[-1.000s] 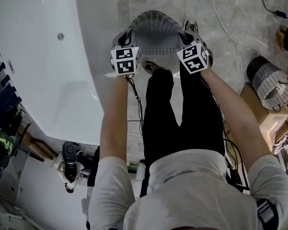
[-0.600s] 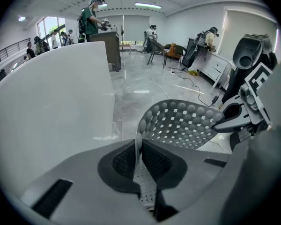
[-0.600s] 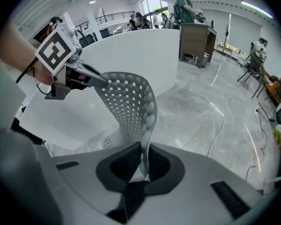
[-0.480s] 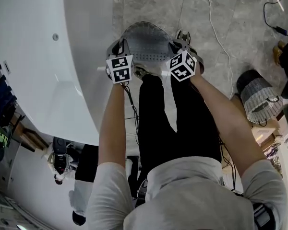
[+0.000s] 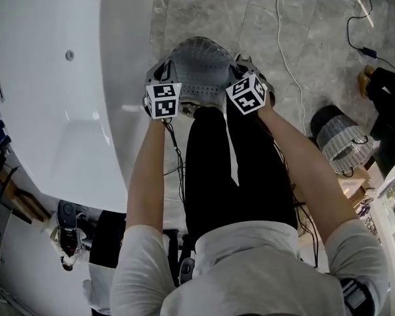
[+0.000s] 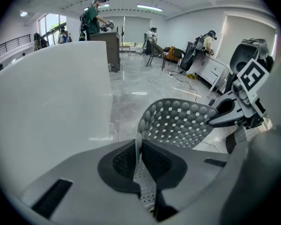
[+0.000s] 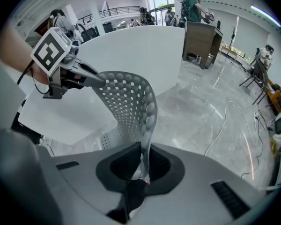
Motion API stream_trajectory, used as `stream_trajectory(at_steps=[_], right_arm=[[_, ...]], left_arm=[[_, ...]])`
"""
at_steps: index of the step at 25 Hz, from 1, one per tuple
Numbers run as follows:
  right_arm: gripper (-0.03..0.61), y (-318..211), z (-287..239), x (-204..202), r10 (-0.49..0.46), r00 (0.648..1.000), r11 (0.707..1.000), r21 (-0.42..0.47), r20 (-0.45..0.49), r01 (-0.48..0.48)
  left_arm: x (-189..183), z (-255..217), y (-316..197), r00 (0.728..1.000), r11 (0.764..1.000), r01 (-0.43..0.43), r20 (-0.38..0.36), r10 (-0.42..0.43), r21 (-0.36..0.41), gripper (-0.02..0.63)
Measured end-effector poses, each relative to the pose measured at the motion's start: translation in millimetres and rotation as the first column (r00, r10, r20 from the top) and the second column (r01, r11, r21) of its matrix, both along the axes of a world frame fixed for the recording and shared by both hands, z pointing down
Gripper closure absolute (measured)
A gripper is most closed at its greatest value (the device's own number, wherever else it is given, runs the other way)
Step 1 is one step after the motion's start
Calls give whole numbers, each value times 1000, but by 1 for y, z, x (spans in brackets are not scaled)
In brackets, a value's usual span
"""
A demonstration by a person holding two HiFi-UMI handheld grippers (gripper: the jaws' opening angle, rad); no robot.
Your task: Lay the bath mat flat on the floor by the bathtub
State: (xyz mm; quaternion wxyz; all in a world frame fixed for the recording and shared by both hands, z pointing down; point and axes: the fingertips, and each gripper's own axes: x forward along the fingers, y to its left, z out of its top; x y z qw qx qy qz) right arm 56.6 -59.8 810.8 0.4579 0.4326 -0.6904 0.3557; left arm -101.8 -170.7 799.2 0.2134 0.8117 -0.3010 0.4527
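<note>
The grey perforated rubber bath mat point(image 5: 204, 61) is held up, arched between 2 hand-held grippers, over the grey marble floor point(image 5: 197, 8) just beside the white bathtub point(image 5: 59, 124). The left hand-held gripper point(image 6: 139, 159) has its jaws pinched nearly together on 1 edge of the mat. The right hand-held gripper point(image 7: 144, 165) is clamped the same way on the opposite edge. Both point steeply downward.
</note>
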Motion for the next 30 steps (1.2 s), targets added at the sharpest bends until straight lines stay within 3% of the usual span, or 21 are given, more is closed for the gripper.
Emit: stream_trajectory(at_steps=[6, 13, 17, 20, 30], right_arm=[[558, -13, 10, 16, -206, 976, 978, 19, -66, 207], [558, -37, 40, 25, -218, 976, 975, -32, -2, 218], [558, -62, 70, 55, -174, 984, 982, -63, 26, 175], [558, -65, 91, 68, -195, 980, 976, -91, 49, 199], [557, -104, 129, 81, -136, 980, 987, -69, 147, 147]], left_arm=[[-3, 11, -10, 998, 997, -68, 1, 68, -24, 591], [23, 34, -22, 995, 995, -75, 59, 78, -63, 591], [42, 55, -38, 997, 995, -9, 80, 17, -99, 591], [52, 69, -40, 994, 992, 15, 108, -2, -123, 591], [75, 123, -89, 985, 991, 121, 133, -112, -62, 591]])
